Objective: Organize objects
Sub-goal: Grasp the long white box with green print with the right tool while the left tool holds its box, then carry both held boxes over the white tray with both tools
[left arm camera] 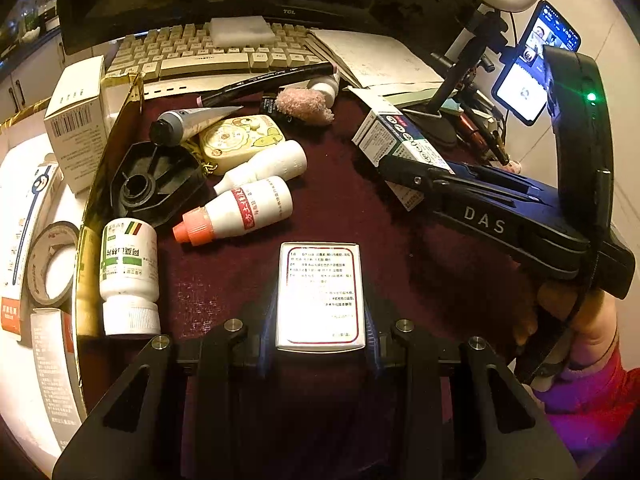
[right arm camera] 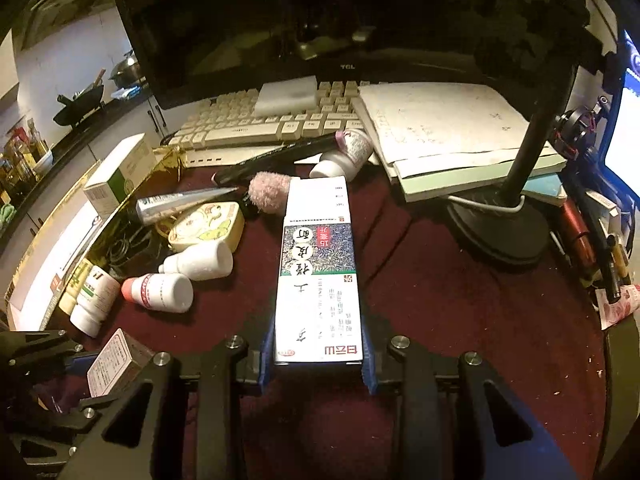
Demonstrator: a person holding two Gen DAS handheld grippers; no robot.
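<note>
Two tongs work over your dark red worktop (left arm camera: 360, 208). Your left tongs (left arm camera: 320, 336) clamp a small white box (left arm camera: 320, 296); your right tongs (right arm camera: 318, 360) clamp a long white carton (right arm camera: 318, 280). Bottles (left arm camera: 240, 210) and a tube (left arm camera: 188, 124) crowd the left side beside a gold-edged tray wall (left arm camera: 120, 128). A keyboard (left arm camera: 208, 54) and monitor (right arm camera: 320, 20) close the far edge; a black lamp base (right arm camera: 500, 232) stands to the right. Bare cloth lies between them.

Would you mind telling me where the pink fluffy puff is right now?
The pink fluffy puff lies on the dark red mat, just below the black marker pen in front of the keyboard, immediately left of the long box.
</note>
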